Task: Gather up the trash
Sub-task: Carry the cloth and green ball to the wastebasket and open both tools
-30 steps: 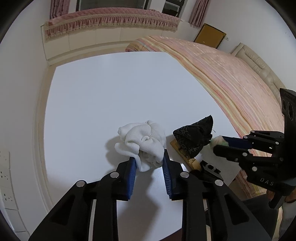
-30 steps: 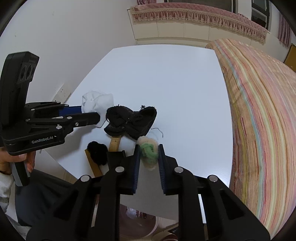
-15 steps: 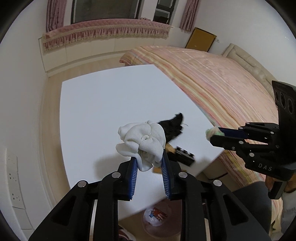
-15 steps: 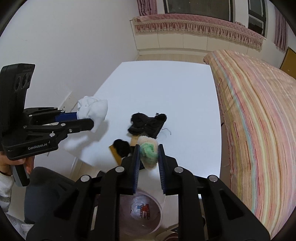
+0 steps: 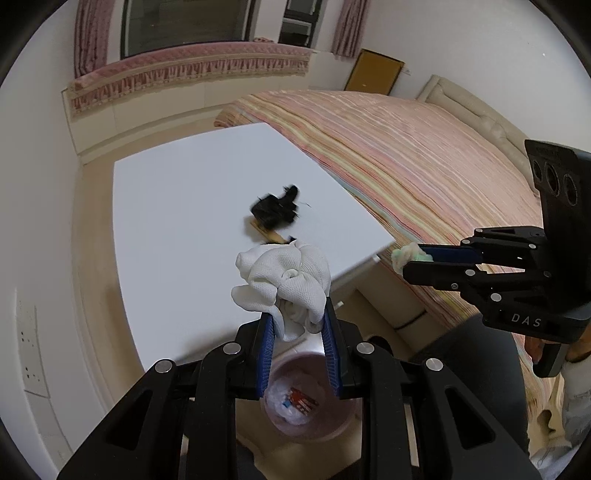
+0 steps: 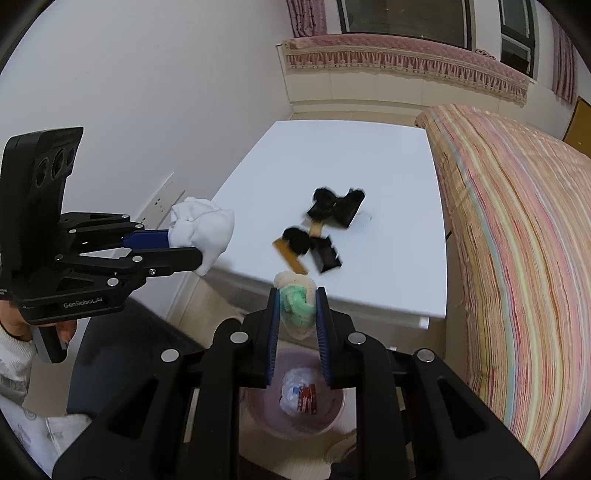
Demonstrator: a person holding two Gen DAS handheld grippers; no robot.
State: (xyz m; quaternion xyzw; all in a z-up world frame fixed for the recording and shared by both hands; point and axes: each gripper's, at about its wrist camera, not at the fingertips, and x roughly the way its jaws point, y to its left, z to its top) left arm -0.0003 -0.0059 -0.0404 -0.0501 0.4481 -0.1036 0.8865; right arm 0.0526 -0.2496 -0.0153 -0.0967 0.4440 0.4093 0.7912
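White table (image 5: 177, 206) beside bed (image 5: 424, 155) with striped pink cover. Black fuzzy things (image 6: 338, 206) and brown sticks (image 6: 291, 258) near table's front edge (blurry, hard to tell what). Window (image 6: 402, 16) with pink curtains (image 5: 90, 35). Wall plugs (image 5: 31, 354) on white wall. Yellow board (image 5: 375, 75) leaning in corner.

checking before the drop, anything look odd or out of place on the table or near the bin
Only the leftover clutter: a black fuzzy clump, a wooden brush and a small black box lie jumbled near the table's front edge. Motion blur hides detail. The bin below stands upright, nothing spilled around it.
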